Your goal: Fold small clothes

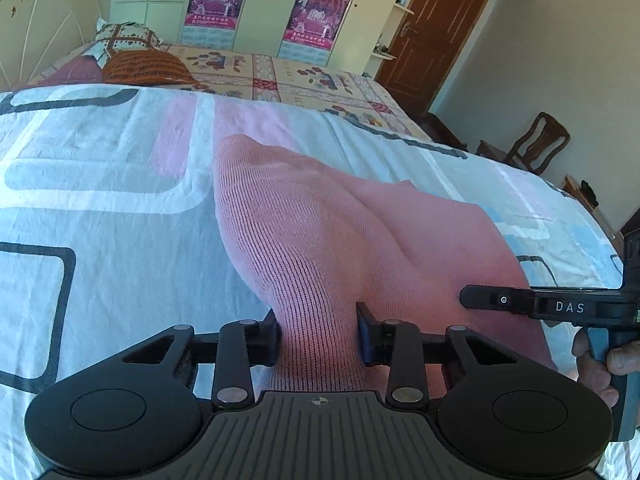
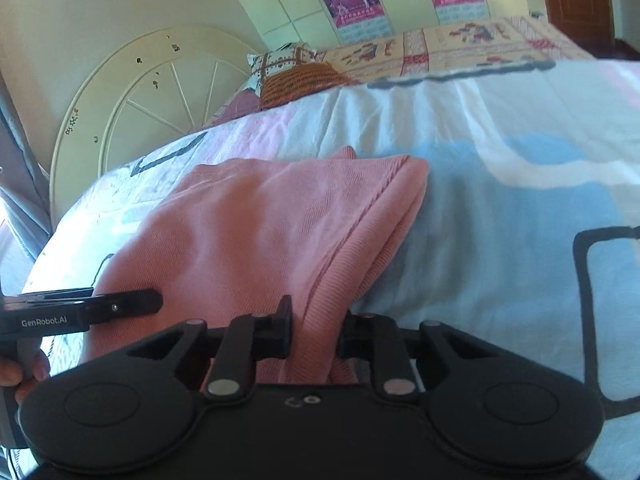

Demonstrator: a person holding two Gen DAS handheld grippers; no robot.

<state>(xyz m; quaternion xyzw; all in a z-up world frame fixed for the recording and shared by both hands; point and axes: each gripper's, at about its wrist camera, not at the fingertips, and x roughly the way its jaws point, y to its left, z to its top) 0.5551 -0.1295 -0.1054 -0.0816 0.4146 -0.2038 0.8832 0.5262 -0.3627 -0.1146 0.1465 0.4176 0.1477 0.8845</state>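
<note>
A pink knitted garment (image 1: 320, 232) lies on the bed, partly folded and bunched. My left gripper (image 1: 318, 332) is shut on its near edge, the fabric pinched between the two pads and lifted. My right gripper (image 2: 316, 328) is shut on another part of the near edge of the same pink garment (image 2: 260, 224), which drapes away from it onto the bed. The right gripper also shows in the left wrist view (image 1: 520, 302) at the right, and the left gripper shows in the right wrist view (image 2: 100, 308) at the left.
The garment rests on a white sheet (image 1: 100, 200) with grey, pink and blue shapes. Behind are a flowered quilt (image 1: 300, 76), pillows (image 1: 132, 52), a white headboard (image 2: 152, 92), wardrobes with posters (image 1: 216, 0), a brown door (image 1: 444, 24) and a wooden chair (image 1: 536, 144).
</note>
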